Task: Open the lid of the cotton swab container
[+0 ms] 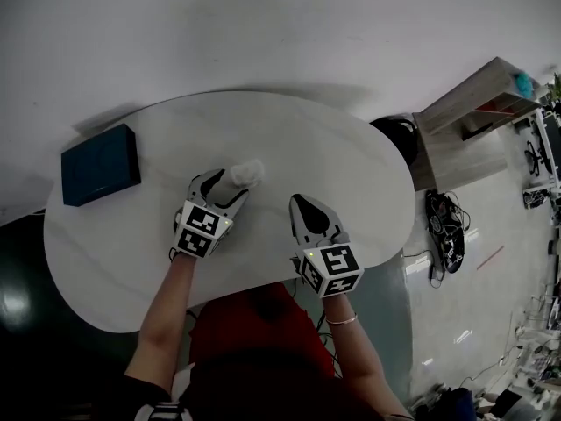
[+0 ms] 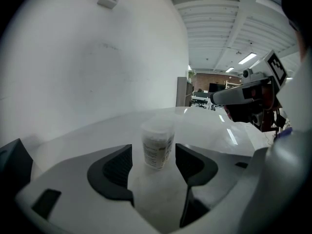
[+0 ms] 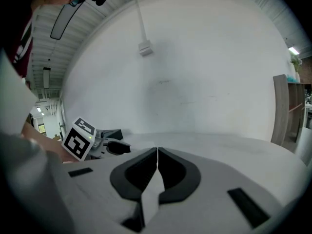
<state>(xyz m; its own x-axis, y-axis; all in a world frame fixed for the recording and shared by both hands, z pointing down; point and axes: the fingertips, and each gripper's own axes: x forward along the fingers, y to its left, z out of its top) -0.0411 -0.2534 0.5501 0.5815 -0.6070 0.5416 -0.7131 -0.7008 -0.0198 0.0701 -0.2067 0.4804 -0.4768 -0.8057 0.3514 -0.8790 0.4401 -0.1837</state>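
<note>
We take the cotton swab container [image 1: 248, 174] as our mark. It stands upright on the white oval table [image 1: 342, 147], well in from every edge, a small clear tub with pale contents and a printed label too small for us to read. Its lid [image 2: 157, 126] sits on top, closed.

Our left gripper [image 1: 230, 185] reaches the container from the near side, with the tub between its two jaws. In the left gripper view [image 2: 153, 160] the jaws stand wide, one dark pad on either side of the container, and we see a strip of table between each pad and the tub's wall, so nothing is gripped. The gripper's marker cube [image 1: 200, 231] lies on the near side of the container, over the left forearm.

Our right gripper [image 1: 300, 204] hovers to the right of the container and a little nearer us, apart from it. In its own view [image 3: 157, 165] the jaws are pressed together along a thin seam with nothing between them. That view looks past the container at the wall and catches the left gripper [image 3: 105, 145] at its left side. The left gripper view shows the right gripper [image 2: 234, 96] beyond the container, to its right.

Far to the left of the container, by the table's edge, lies a dark blue box [image 1: 100, 164].
</note>
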